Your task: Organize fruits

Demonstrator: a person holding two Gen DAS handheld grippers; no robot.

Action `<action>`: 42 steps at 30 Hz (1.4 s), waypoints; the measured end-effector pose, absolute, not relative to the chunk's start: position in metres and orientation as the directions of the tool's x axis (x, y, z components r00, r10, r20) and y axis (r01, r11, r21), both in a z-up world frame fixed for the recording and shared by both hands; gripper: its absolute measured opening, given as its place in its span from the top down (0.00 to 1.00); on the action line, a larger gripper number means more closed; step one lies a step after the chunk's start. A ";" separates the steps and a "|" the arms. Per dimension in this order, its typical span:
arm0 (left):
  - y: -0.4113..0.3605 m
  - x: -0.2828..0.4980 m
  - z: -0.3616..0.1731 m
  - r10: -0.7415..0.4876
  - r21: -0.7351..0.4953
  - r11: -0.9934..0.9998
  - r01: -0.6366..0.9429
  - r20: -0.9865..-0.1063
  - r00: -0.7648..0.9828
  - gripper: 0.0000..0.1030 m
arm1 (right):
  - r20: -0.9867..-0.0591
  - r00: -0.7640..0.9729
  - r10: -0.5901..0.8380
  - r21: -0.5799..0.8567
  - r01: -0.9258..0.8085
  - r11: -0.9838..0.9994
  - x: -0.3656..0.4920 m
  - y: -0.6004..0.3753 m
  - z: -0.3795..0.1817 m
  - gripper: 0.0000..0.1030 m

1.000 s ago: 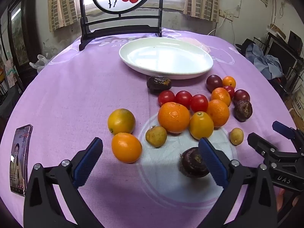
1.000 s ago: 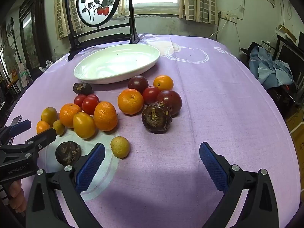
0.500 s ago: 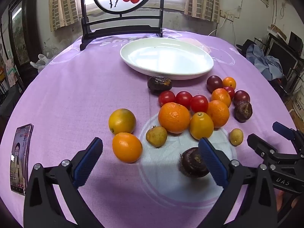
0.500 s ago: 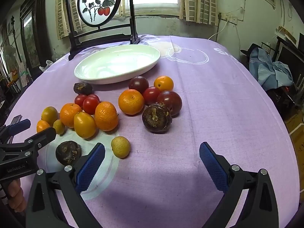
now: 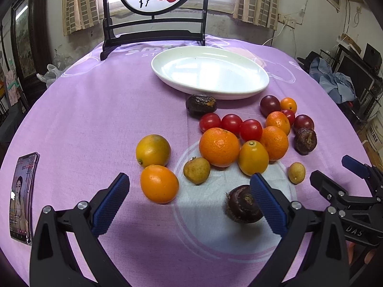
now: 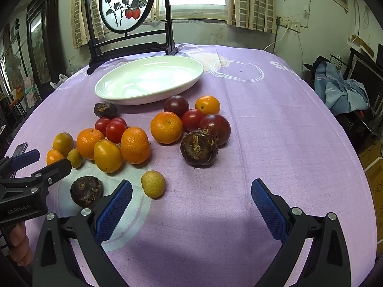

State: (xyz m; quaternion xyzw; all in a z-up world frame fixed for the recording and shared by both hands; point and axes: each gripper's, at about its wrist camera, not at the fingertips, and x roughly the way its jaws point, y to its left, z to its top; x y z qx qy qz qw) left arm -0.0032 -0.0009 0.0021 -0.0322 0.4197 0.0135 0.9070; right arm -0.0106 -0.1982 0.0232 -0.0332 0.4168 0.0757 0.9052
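Left wrist view. Left gripper fingers spread wide apart, nothing between them, low over the near edge of the worktop with its purple cloth. Just ahead: small orange fruit, touching a yellow-orange one behind it; a dull yellow-green fruit to their right. Dark brown bulb lies partly behind the right finger. Main cluster further on: large mandarin, three red tomatoes in a row, more mandarins and dark tomatoes to the right. White plate at the far side, holding no fruit. Phone flat at the left edge. Right gripper visible at the right margin.

Right wrist view. Right gripper fingers also wide apart, gripping nothing, over bare cloth. Small pale yellow fruit just beyond the left finger; a second dark bulb ahead, touching a dark tomato. Plate beyond the cluster. Left gripper at the left margin, a person's hand below it.
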 end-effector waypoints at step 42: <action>-0.002 -0.003 0.000 -0.002 -0.048 0.997 -0.054 -0.769 0.640 0.04 | -0.767 0.631 0.119 0.006 -0.178 0.984 -0.011 -0.195 0.021 0.03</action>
